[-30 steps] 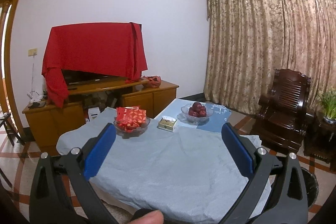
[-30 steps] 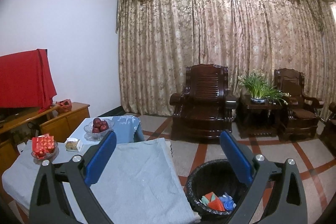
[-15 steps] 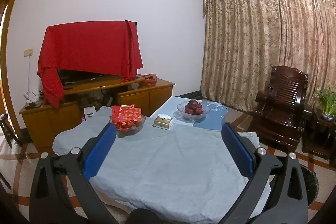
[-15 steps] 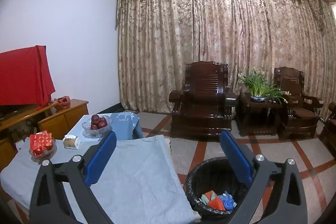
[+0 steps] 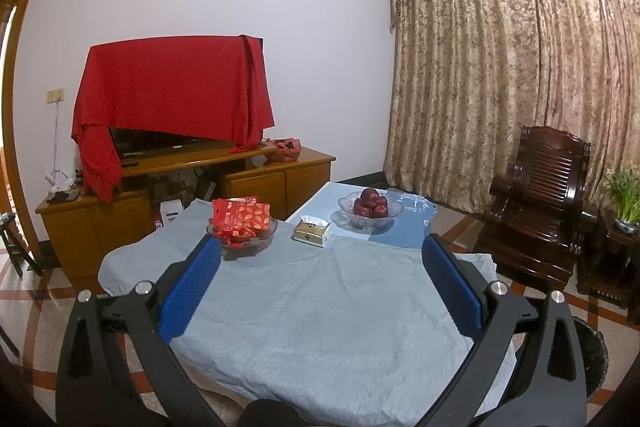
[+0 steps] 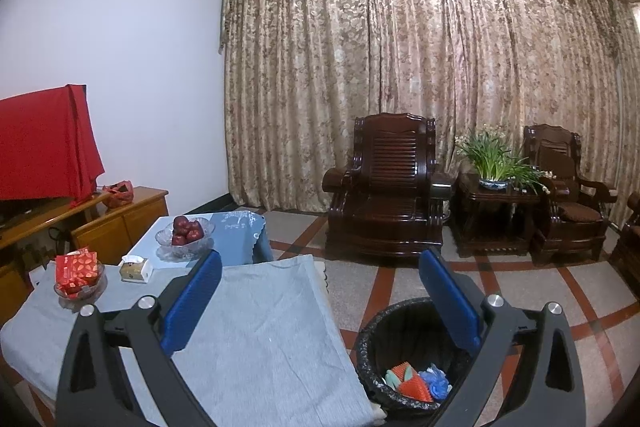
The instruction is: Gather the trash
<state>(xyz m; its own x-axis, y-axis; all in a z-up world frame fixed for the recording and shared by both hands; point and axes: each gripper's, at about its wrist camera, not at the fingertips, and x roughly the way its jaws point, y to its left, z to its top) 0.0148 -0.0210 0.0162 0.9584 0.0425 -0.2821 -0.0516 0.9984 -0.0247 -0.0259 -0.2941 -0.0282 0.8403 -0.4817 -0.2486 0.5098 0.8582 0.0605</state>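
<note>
a: ok what's in the room, big stuff first?

b: gold patterned curtains (image 6: 420, 75) fill the far wall, with dark wooden armchairs (image 6: 384, 187) in front of them. on the left a long wooden tv cabinet (image 5: 180, 195) with a red cloth (image 5: 172, 87) draped over the tv. near us is the low table under a grey-blue tablecloth (image 5: 320, 307), bare across its near half.

a: and on the far end of it?

b: a glass bowl of red snack packets (image 5: 241, 223) on the left, a glass bowl of dark red apples (image 5: 370, 209) further right on a light blue cloth, and a small tissue box (image 5: 312, 231) between them.

a: the trash?

b: black-lined trash bin (image 6: 404, 351) on the tiled floor just right of the table's near corner. inside there's orange, green and blue crumpled trash (image 6: 416, 383) at the bottom.

a: claws?

b: left gripper (image 5: 320, 291) hangs over the table, blue pads (image 5: 190, 291) spread wide, holding nothing. right gripper (image 6: 320, 295) is also spread wide and empty, its right pad over the bin.
</note>
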